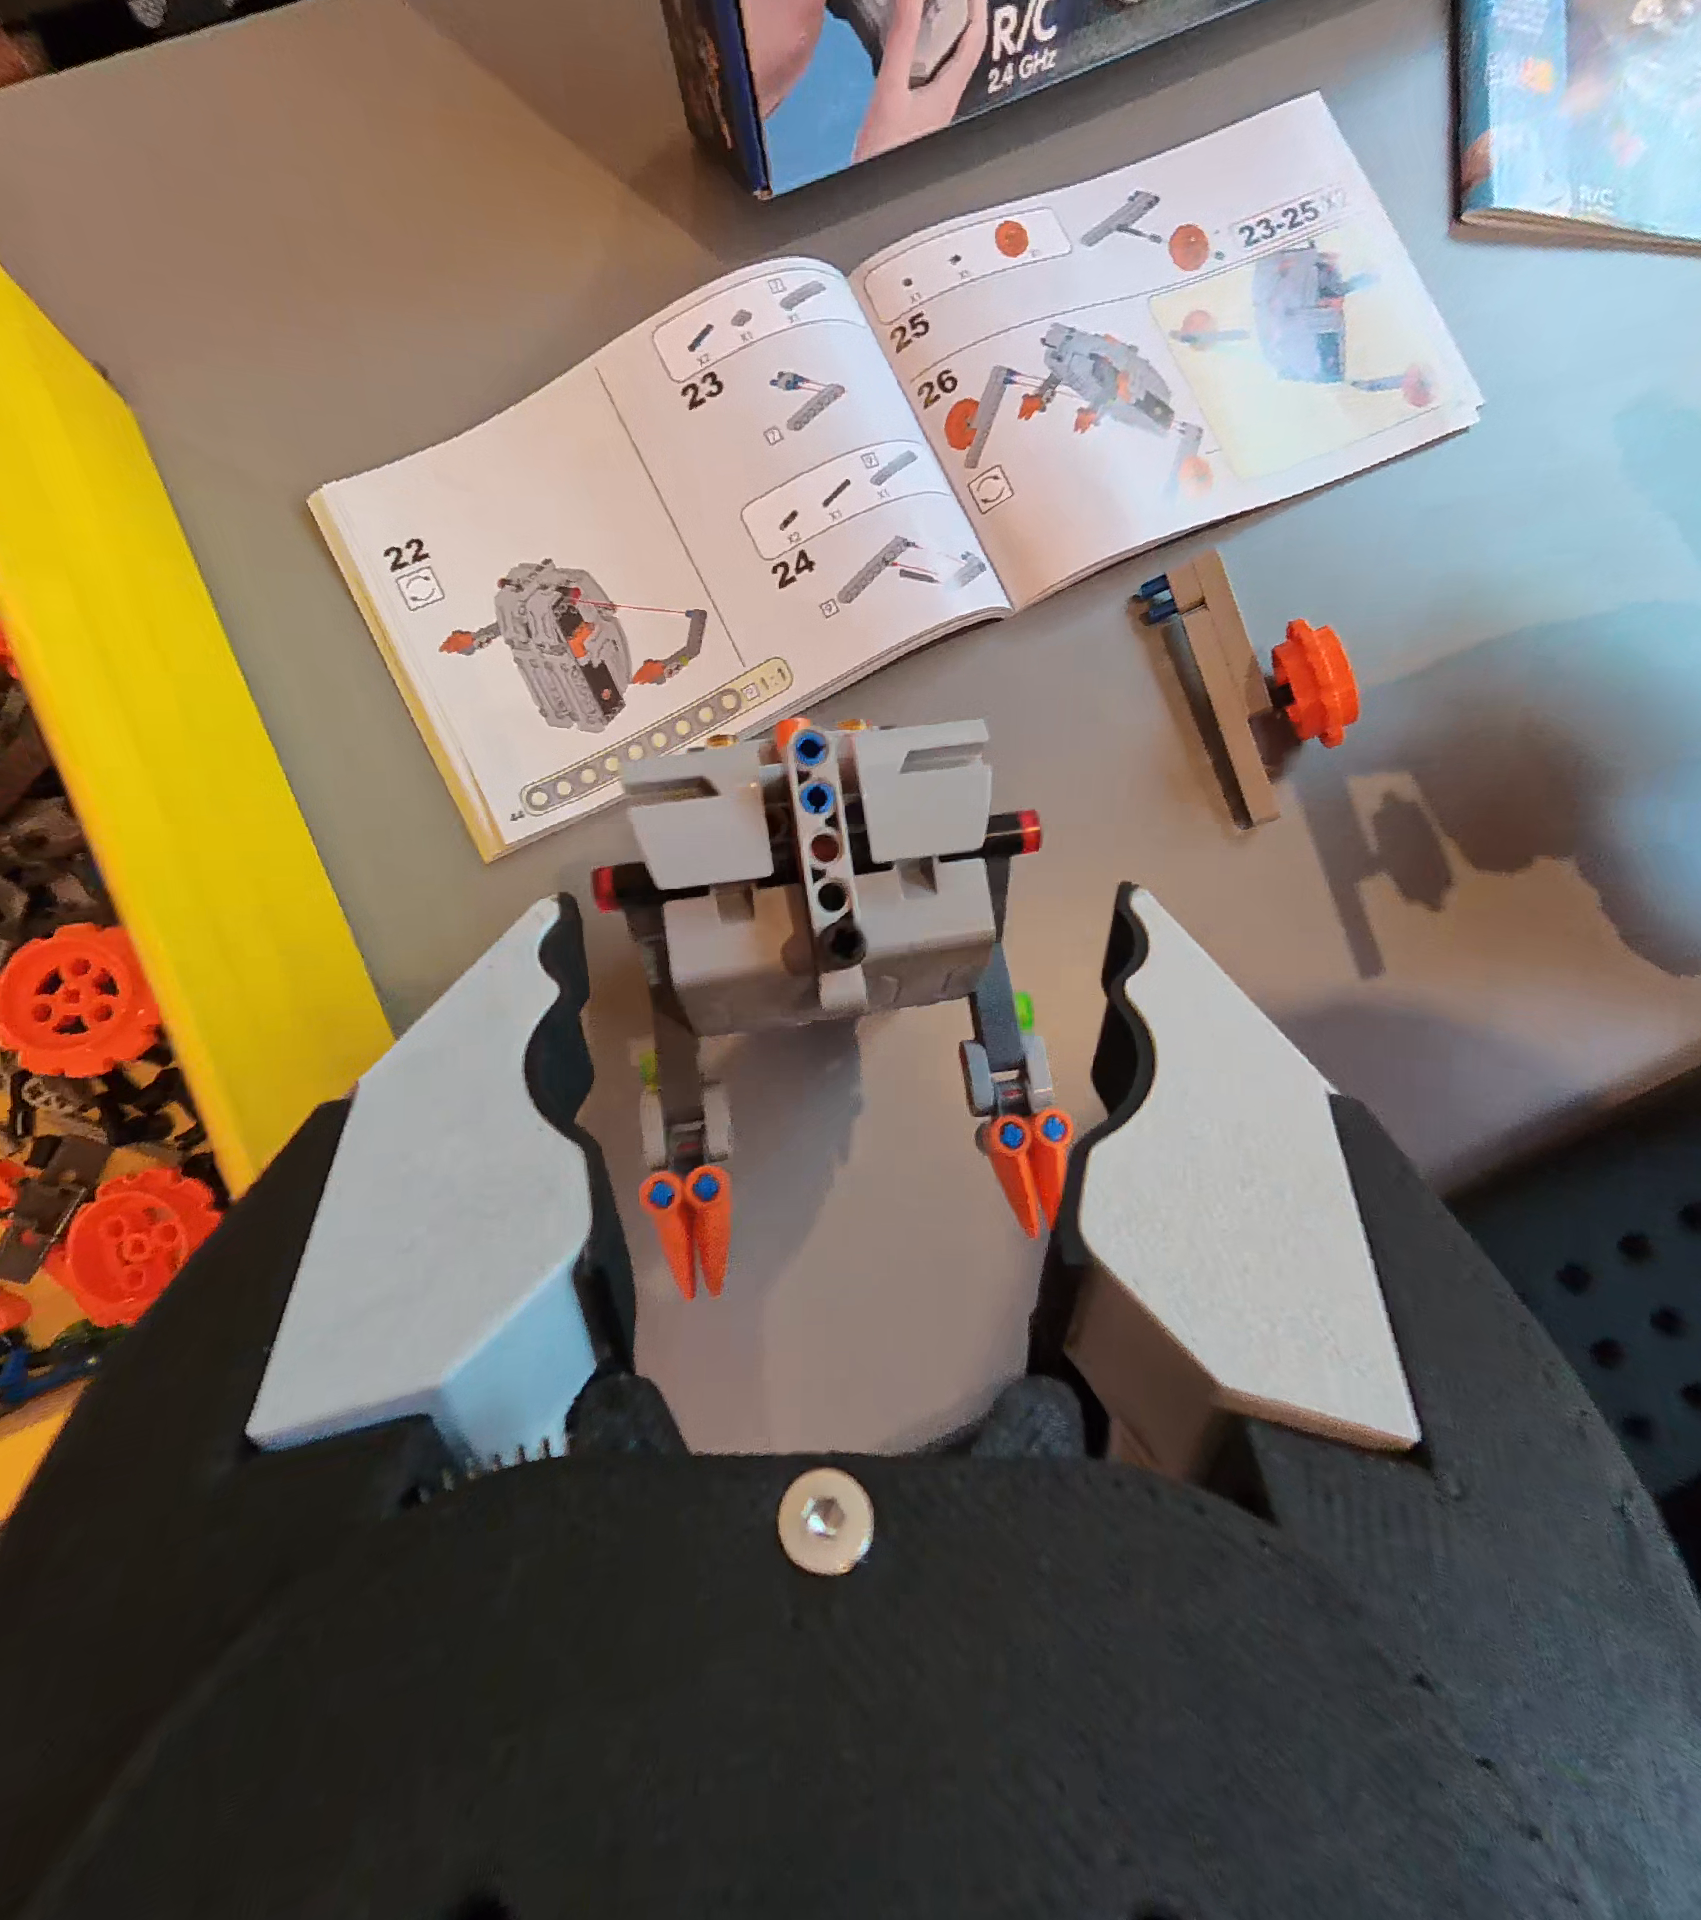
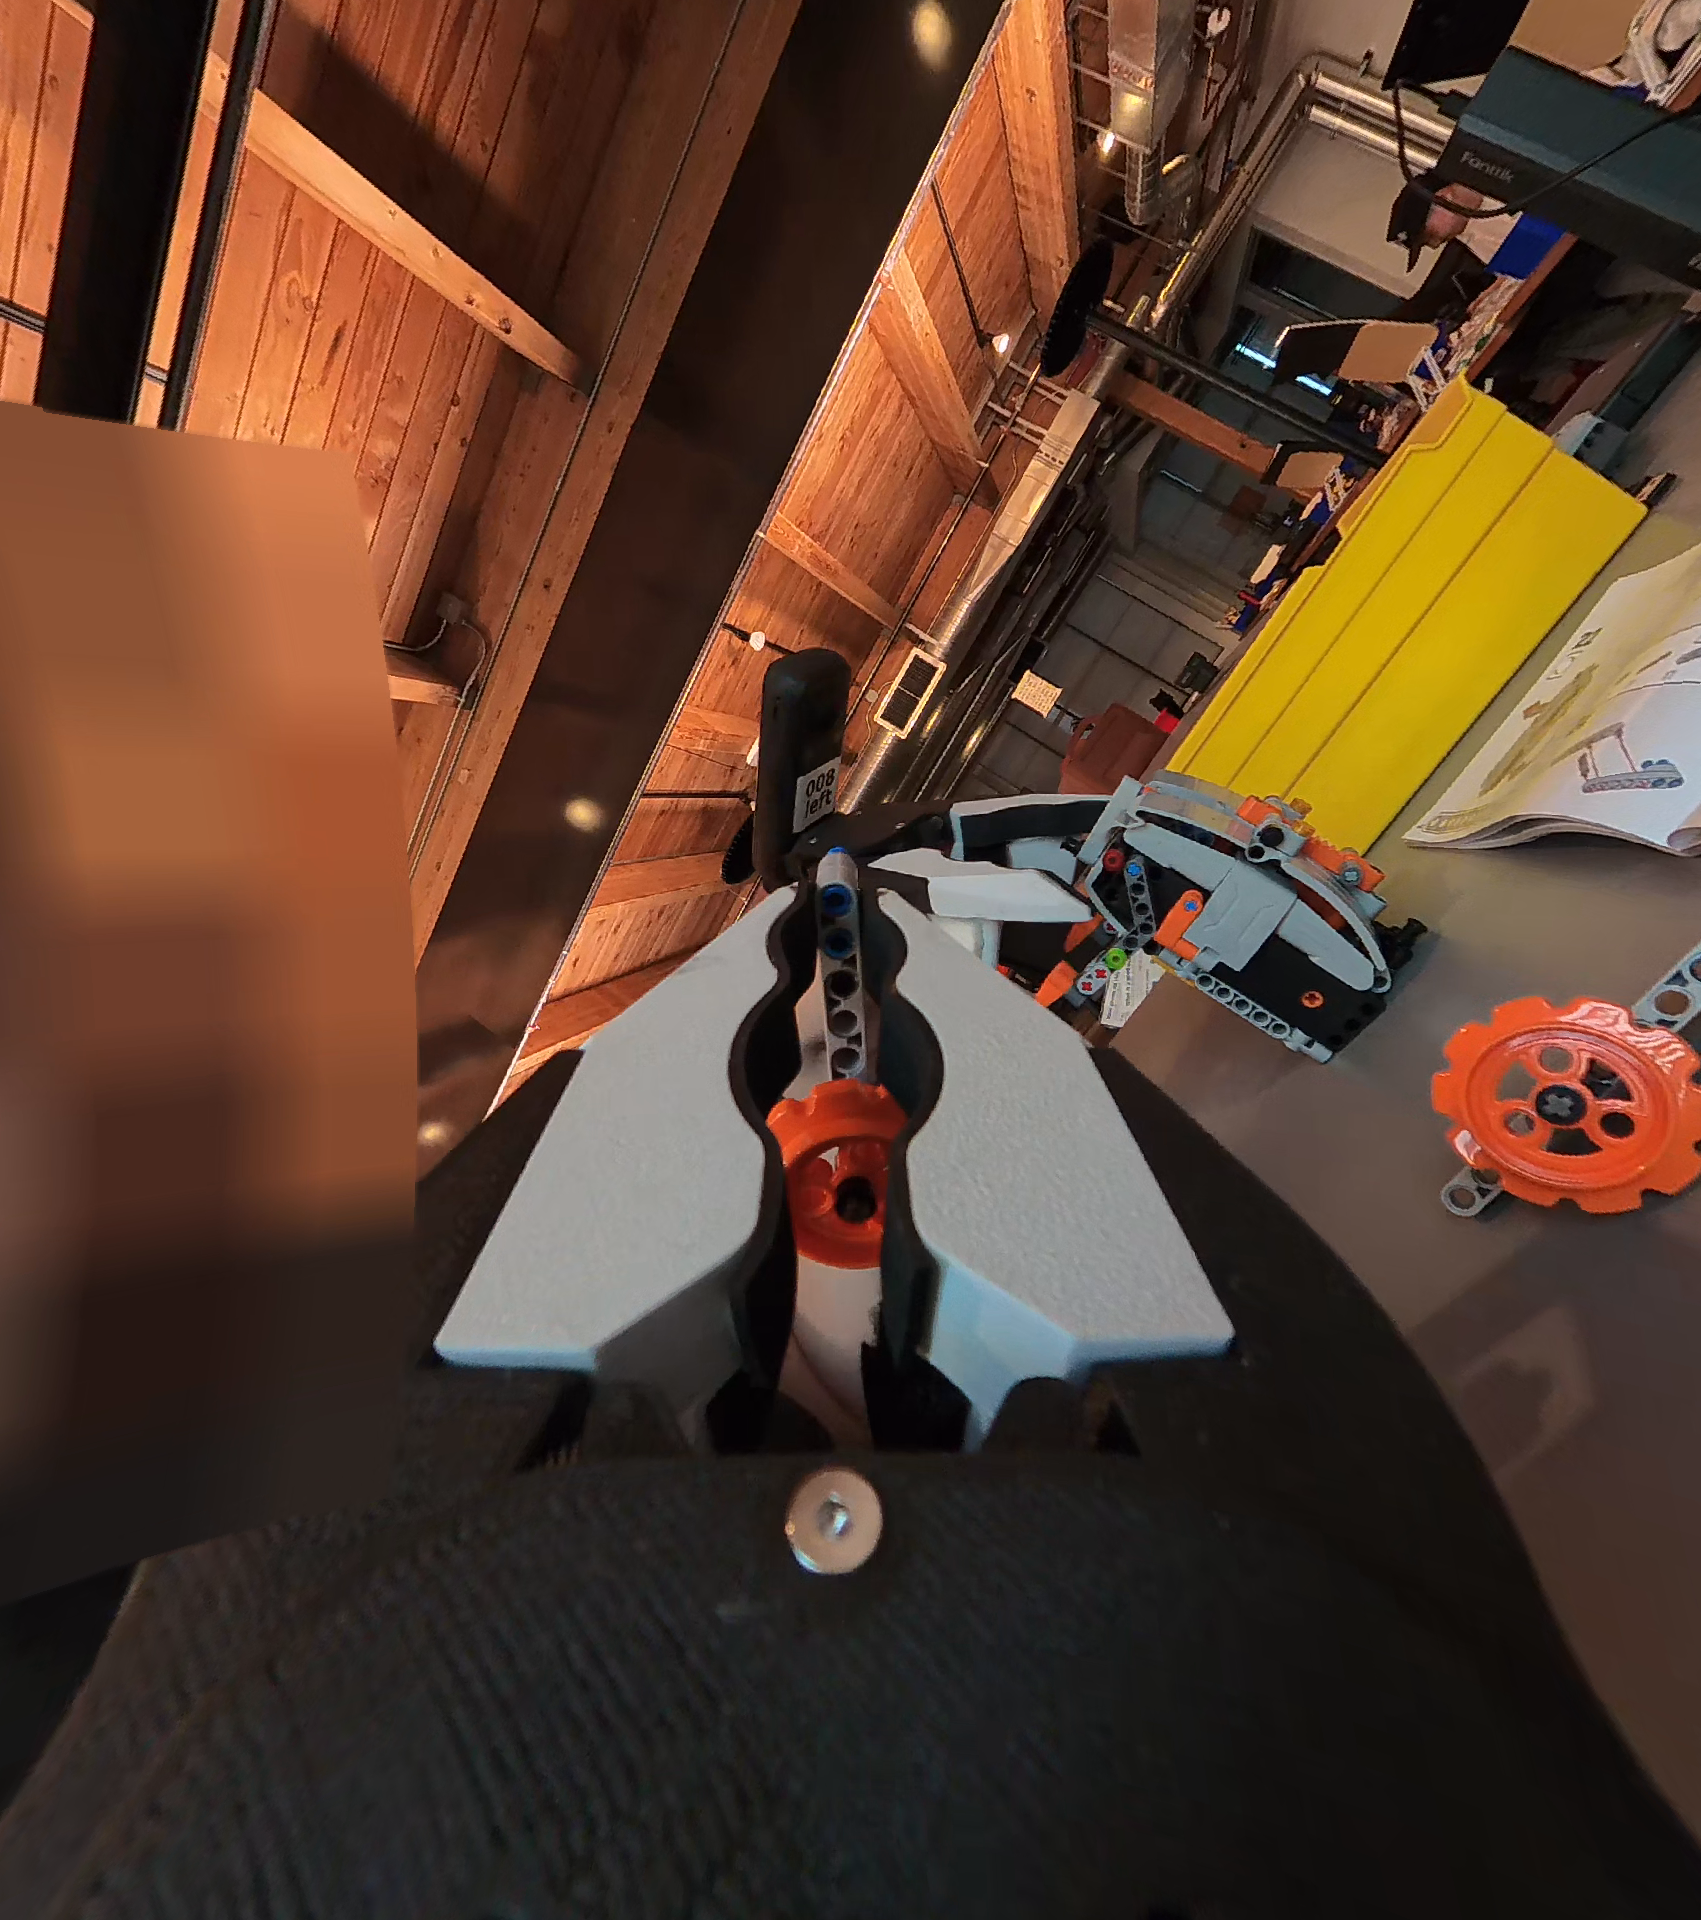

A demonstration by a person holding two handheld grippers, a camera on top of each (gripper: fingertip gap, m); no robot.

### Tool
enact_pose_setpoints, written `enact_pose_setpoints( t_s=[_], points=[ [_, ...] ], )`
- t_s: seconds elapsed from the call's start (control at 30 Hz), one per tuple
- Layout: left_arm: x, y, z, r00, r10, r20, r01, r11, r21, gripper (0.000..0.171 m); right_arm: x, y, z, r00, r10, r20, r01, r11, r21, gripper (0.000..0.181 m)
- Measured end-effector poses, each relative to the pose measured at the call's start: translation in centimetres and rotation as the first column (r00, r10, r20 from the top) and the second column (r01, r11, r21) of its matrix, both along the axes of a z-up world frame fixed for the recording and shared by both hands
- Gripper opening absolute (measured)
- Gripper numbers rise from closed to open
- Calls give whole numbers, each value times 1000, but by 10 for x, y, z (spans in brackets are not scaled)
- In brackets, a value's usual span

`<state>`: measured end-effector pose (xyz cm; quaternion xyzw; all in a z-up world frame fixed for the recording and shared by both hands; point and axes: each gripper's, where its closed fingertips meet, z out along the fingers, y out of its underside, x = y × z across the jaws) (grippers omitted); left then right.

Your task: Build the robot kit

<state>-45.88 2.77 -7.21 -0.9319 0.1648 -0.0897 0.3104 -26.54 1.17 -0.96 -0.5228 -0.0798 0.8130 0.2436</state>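
My left gripper (image 1: 841, 914) is open, its grey fingers (image 1: 472, 1143) on either side of a grey brick model (image 1: 804, 883) with orange claws, which stands on the grey table (image 1: 1448, 935). The fingers do not visibly touch it. My right gripper (image 2: 841, 909) is raised off the table and shut on a grey holed beam (image 2: 841, 997) with an orange toothed wheel (image 2: 830, 1174) on it. The right wrist view also shows the model (image 2: 1241, 925) with the left gripper (image 2: 1038, 862) at it.
A second beam with an orange wheel (image 1: 1241, 686) (image 2: 1573, 1112) lies on the table right of the model. An open instruction booklet (image 1: 825, 488) lies behind it. A yellow bin (image 1: 98, 727) of loose parts stands left. A box (image 1: 929, 83) and booklets (image 1: 1635, 125) are at the back.
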Motion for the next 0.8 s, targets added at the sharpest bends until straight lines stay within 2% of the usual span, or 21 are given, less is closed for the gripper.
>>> enact_pose_setpoints(
  t_s=[0.27, 0.8],
  points=[
    [-5, 6, -7, 995, 28, -93, -28, 1000, 1, 98, 1, -1, 2, 1000, 2, -6, -2, 1000, 1, 5],
    [-3, 12, -15, 993, 48, -108, -50, 999, -19, 100, 1, 0, 1, 1000, 0, -8, 0, 1000, -3, 5]
  ],
)
